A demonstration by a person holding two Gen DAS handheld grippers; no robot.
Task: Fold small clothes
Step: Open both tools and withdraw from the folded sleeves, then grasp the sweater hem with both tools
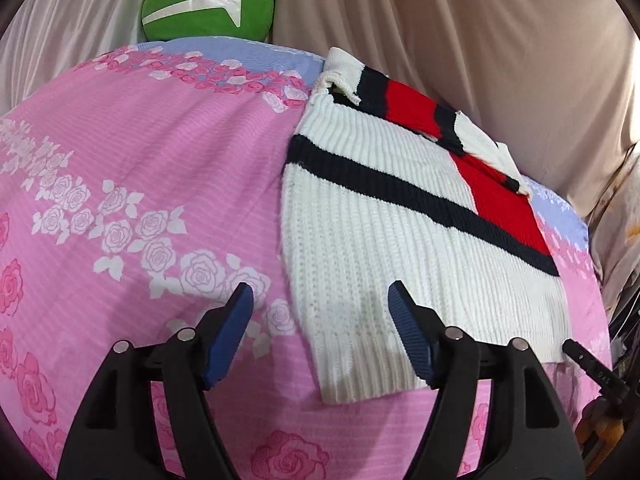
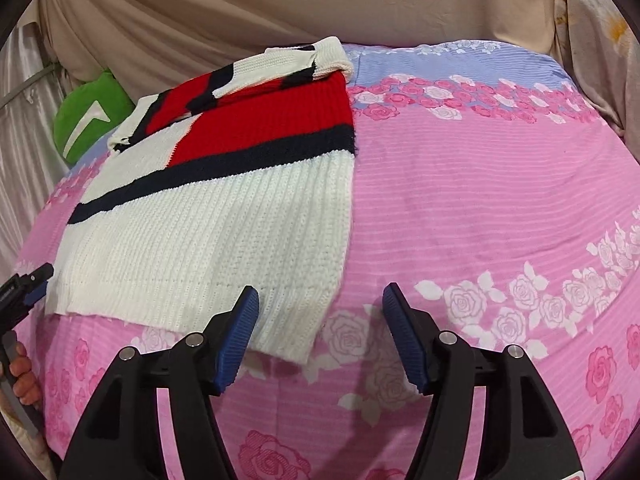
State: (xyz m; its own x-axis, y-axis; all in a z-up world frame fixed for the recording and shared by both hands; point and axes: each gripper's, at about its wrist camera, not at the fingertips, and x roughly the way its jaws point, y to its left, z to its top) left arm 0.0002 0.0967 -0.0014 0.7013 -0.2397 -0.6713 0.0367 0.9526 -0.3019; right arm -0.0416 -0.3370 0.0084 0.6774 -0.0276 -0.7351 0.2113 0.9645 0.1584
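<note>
A white knit sweater (image 1: 384,216) with navy stripes and a red block lies flat on the pink floral bedsheet (image 1: 132,168), its sleeves folded over the upper part. My left gripper (image 1: 320,296) is open above the sweater's near left corner, holding nothing. In the right wrist view the sweater (image 2: 216,216) lies to the left. My right gripper (image 2: 320,296) is open above its near right corner, empty. The left gripper's tip (image 2: 28,280) shows at the left edge of the right wrist view.
A green round cushion (image 1: 208,4) sits at the head of the bed, also in the right wrist view (image 2: 92,112). Beige drapes (image 1: 480,40) hang behind and beside the bed. The bedsheet (image 2: 480,200) stretches to the right of the sweater.
</note>
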